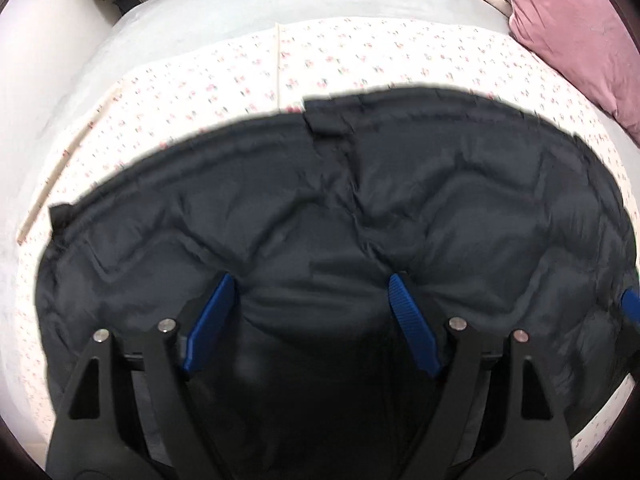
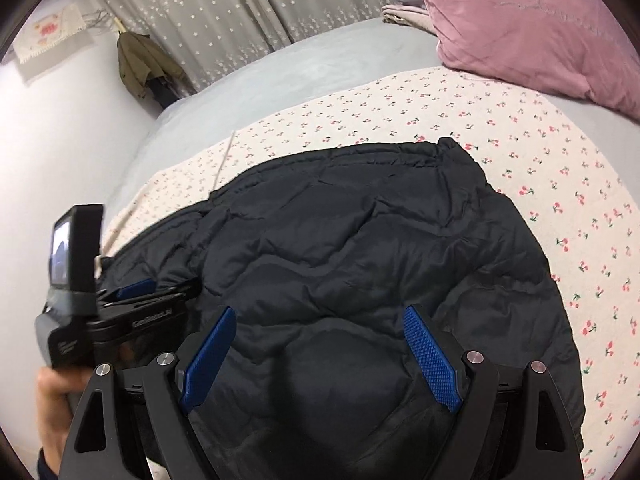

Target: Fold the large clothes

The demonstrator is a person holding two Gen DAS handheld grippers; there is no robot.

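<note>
While both tools gape, jacket edges ringed by sheet.

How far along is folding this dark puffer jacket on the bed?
The black puffer jacket already lies in a compact, doubled-looking bundle on the cherry-print sheet. The left gripper and right gripper are open over it, gripping nothing. Any final fold or tidying remains.
</note>
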